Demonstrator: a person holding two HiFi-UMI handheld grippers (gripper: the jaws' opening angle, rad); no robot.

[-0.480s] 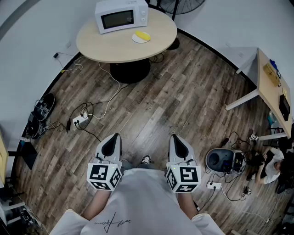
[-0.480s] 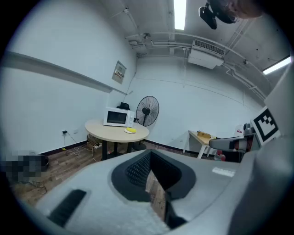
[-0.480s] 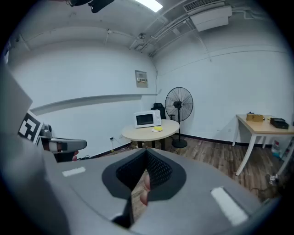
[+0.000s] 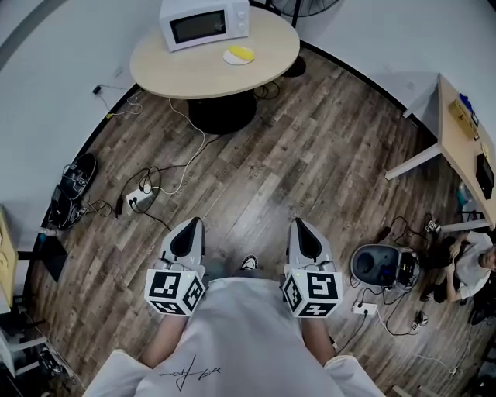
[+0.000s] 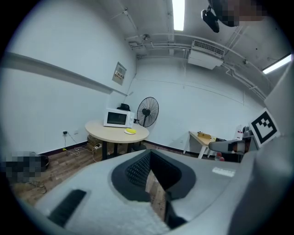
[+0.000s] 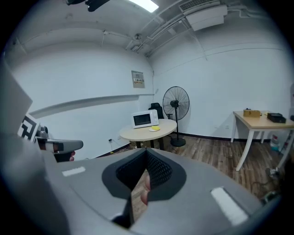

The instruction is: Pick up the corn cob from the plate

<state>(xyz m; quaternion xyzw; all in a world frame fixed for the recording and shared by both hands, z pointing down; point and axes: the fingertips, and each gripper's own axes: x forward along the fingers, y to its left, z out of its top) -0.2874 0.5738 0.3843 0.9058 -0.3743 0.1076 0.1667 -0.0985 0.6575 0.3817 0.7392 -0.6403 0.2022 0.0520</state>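
A yellow corn cob (image 4: 242,52) lies on a small white plate (image 4: 231,58) on the round wooden table (image 4: 203,74) far ahead, next to a white microwave (image 4: 204,23). My left gripper (image 4: 188,226) and right gripper (image 4: 302,228) are held close to the body over the wooden floor, side by side and far short of the table. Both are shut with nothing between the jaws. In the left gripper view the corn cob (image 5: 131,131) shows small past the left gripper (image 5: 149,159). The right gripper view has the corn cob (image 6: 156,128) beyond the right gripper (image 6: 146,158).
Cables and a power strip (image 4: 136,203) lie on the floor at the left, with shoes (image 4: 74,180) by the wall. A desk (image 4: 463,128) stands at the right, near a grey device (image 4: 375,267) and a seated person (image 4: 469,267). A fan (image 5: 147,111) stands behind the table.
The table sits slightly higher in the head view and the floor has slid a little under me. Both grippers stay shut and side by side.
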